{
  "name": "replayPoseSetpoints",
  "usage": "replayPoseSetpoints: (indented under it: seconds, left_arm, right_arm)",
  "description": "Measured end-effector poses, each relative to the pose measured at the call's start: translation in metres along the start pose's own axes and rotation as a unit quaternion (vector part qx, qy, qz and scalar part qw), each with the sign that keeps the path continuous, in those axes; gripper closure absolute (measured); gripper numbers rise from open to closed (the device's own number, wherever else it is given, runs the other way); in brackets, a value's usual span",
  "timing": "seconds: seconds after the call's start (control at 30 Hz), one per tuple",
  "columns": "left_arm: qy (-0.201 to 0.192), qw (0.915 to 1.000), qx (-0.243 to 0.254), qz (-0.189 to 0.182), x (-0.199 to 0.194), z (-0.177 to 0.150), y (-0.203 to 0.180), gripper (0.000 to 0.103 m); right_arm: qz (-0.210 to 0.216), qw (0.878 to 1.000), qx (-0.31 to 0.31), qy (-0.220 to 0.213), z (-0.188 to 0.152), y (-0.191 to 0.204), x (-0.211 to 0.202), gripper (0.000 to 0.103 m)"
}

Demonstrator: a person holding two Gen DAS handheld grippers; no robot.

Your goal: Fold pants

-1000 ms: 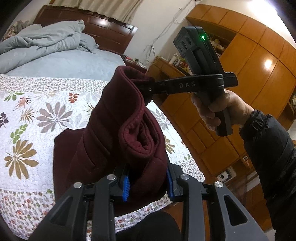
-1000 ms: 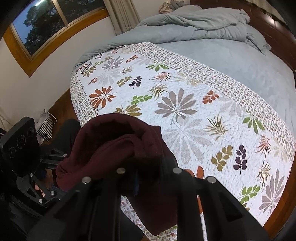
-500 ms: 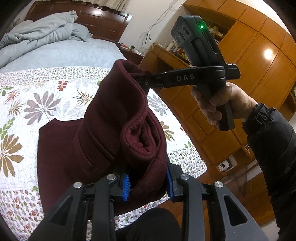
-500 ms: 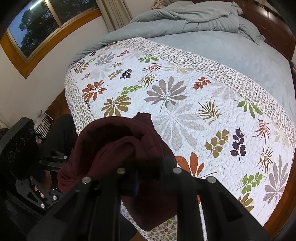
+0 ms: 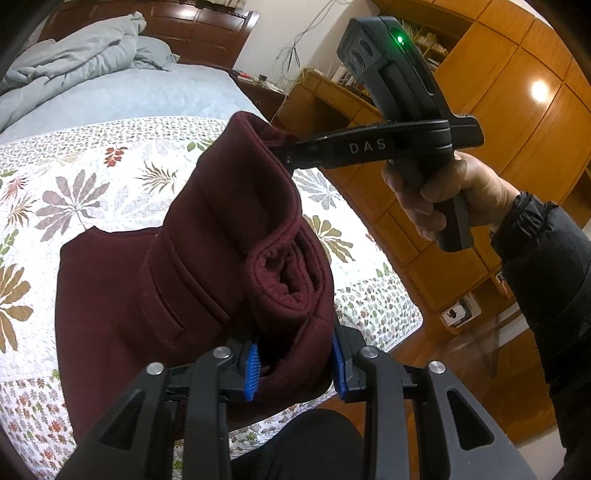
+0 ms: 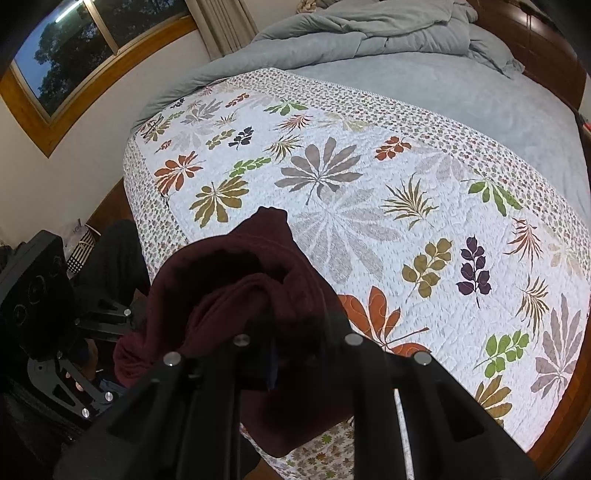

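Note:
The dark maroon pants [image 5: 147, 280] are held up by their waistband above the foot of the bed, the rest draping onto the quilt. My left gripper [image 5: 295, 365] is shut on one bunched end of the waistband between its blue pads. My right gripper [image 5: 288, 155], held in a hand, is shut on the other end, higher and farther away. In the right wrist view the pants [image 6: 236, 280] bunch in front of my right gripper [image 6: 295, 354], hiding its fingertips. The left gripper [image 6: 55, 314] shows at lower left.
A leaf-patterned quilt [image 6: 369, 184] covers the foot of the bed, with a crumpled grey duvet [image 6: 369, 33] at the head. Wooden cabinets [image 5: 498, 110] stand to the right of the bed, and a window [image 6: 66, 51] is on the far wall.
Both grippers have moved with the waistband toward the bed. More of the pants now lies spread on the quilt.

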State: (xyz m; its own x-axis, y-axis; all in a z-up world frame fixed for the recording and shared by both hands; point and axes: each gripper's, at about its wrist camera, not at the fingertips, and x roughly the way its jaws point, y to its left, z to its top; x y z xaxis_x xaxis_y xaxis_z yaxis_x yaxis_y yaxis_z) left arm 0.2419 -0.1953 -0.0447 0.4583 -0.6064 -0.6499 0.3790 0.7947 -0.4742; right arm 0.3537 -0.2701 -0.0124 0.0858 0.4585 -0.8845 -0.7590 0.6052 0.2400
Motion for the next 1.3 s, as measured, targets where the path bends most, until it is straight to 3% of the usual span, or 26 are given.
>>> replayPoseSetpoints:
  seconds: [0.57, 1.0, 1.1, 1.17, 1.3]
  left_arm:
    - [0.046, 0.9989, -0.004, 0.004, 0.047, -0.01, -0.006, 0.072]
    - [0.081, 0.9963, 0.009, 0.024, 0.092, -0.027, -0.013, 0.071]
    - [0.087, 0.9958, 0.014, 0.027, 0.096, -0.03, -0.016, 0.067]
    - [0.09, 0.9955, 0.017, 0.026, 0.098, -0.033, -0.018, 0.059]
    - [0.088, 0.9955, 0.026, 0.025, 0.097, -0.037, -0.023, 0.054]
  right_arm:
    - [-0.031, 0.999, -0.026, 0.003, -0.043, -0.02, 0.014, 0.086]
    - [-0.028, 0.999, 0.016, -0.002, -0.089, -0.049, 0.032, 0.083]
    - [-0.033, 0.998, 0.041, -0.017, -0.099, -0.051, 0.032, 0.075]
    - [-0.039, 0.997, 0.056, -0.028, -0.108, -0.049, 0.031, 0.073]
    - [-0.072, 0.992, 0.101, -0.036, -0.122, -0.047, 0.026, 0.051]
